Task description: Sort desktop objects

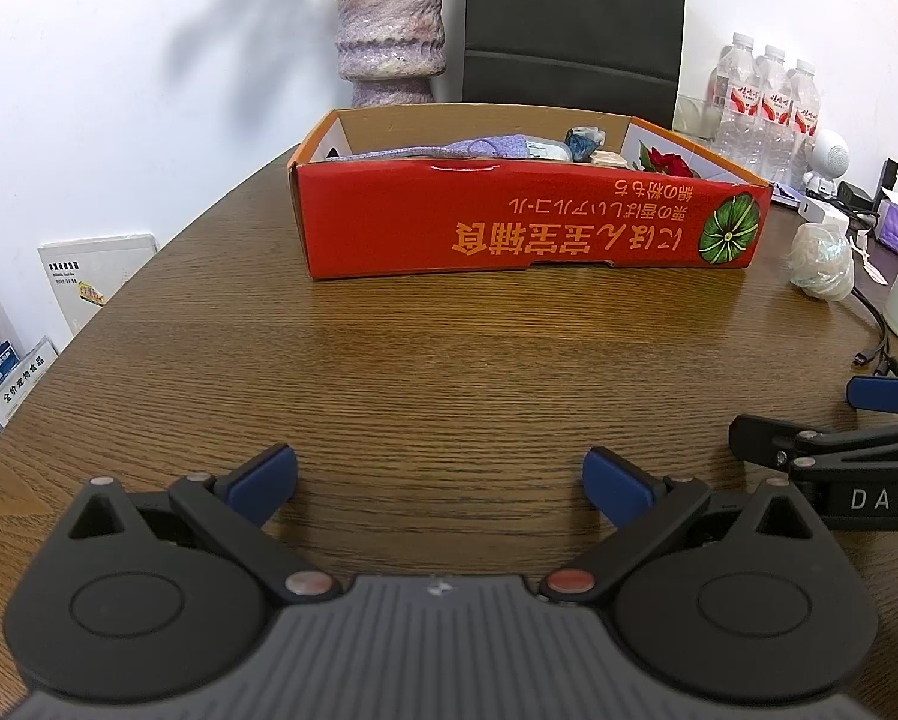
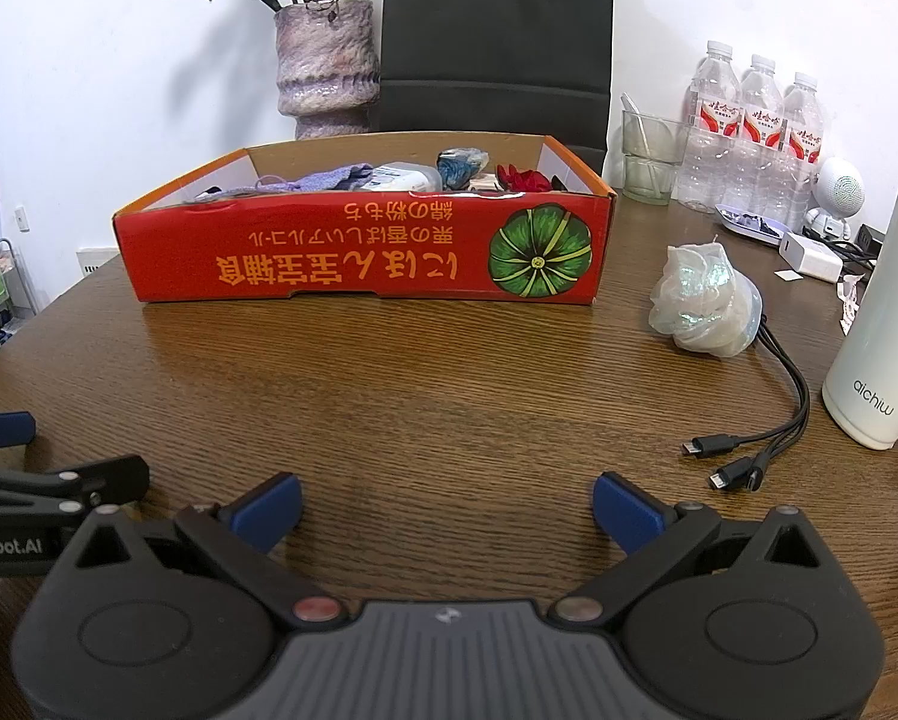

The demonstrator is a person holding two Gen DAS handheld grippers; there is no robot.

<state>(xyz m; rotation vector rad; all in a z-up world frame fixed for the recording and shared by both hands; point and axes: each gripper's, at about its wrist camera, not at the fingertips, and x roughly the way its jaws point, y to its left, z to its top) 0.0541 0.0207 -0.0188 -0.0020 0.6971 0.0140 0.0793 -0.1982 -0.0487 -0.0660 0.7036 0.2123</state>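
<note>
Both grippers' fingers [image 1: 266,477] spread wide, empty; bare table [image 2: 419,396] before red box [image 2: 359,252]

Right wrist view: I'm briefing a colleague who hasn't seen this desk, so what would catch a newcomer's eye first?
The red cardboard box with orange lettering and a green pumpkin picture dominates the middle of the wooden table, already holding small items. To its right lies a white crumpled bag beside a black multi-plug cable. In the foreground the right gripper is open and holds nothing.
</note>
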